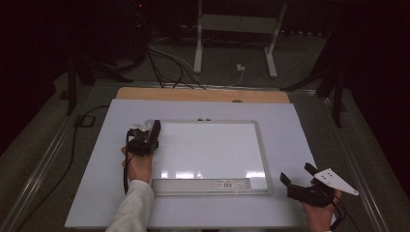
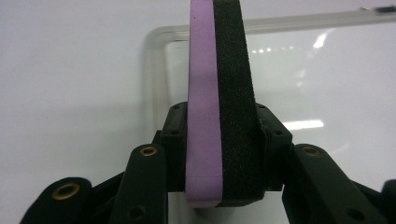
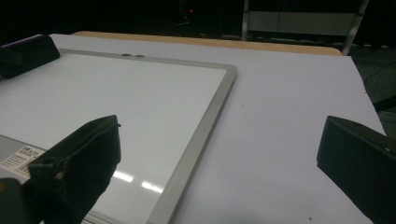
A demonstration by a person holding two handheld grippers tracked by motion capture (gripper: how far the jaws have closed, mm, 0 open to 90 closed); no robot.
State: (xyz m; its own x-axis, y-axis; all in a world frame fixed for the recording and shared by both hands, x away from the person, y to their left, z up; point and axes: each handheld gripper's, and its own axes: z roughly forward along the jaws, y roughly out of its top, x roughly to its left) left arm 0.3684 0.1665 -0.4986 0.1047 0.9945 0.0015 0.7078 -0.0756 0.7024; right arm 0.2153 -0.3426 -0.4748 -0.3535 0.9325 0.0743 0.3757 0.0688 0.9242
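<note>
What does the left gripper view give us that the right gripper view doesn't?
Left gripper view: the eraser close up, purple layer beside black felt layer, clamped between the left gripper jaws. Right gripper view: the right gripper jaws wide apart holding nothing, the whiteboard's label, and the wooden table edge behind. Both: the whiteboard with its metal frame on the white sheet.

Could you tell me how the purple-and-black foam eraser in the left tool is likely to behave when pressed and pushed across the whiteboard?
The purple-and-black foam eraser looks soft and probably light. Clamped in the left tool, it seems to pinch in slightly at the grip, so it may compress rather than slip. On the glossy white whiteboard its black felt-like side would probably slide easily; standing on edge, it could tip if released.
</note>
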